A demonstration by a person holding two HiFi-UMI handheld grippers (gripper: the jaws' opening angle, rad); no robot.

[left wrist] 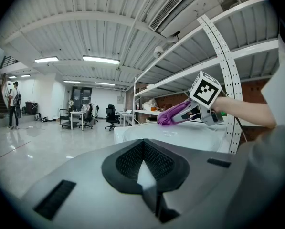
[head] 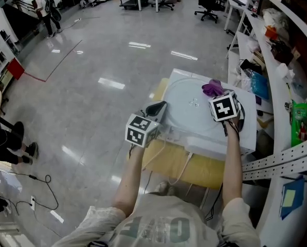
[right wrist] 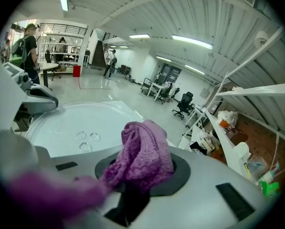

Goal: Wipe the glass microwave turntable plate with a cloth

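While looking down from the head, found the glass turntable plate [head: 186, 99] lying flat on a white box top [head: 246, 133], with a few water drops [head: 193, 102] near its middle. Had the right gripper [head: 216, 94] clamped on a bunched purple cloth [right wrist: 144, 154] at the plate's 2 o'clock rim. Held the left gripper [head: 158, 108] at its 8 o'clock edge, jaws together and empty. Saw a yellow table [head: 194, 171] underneath.

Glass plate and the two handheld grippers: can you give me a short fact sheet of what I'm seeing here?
plate: glass turntable plate, lying flat on a white surface
cloth: purple cloth, bunched, at the plate's far-right part
right gripper: shut on the purple cloth
left gripper: jaws together, nothing in them, by the plate's near-left rim
surroundings: shelves at the right
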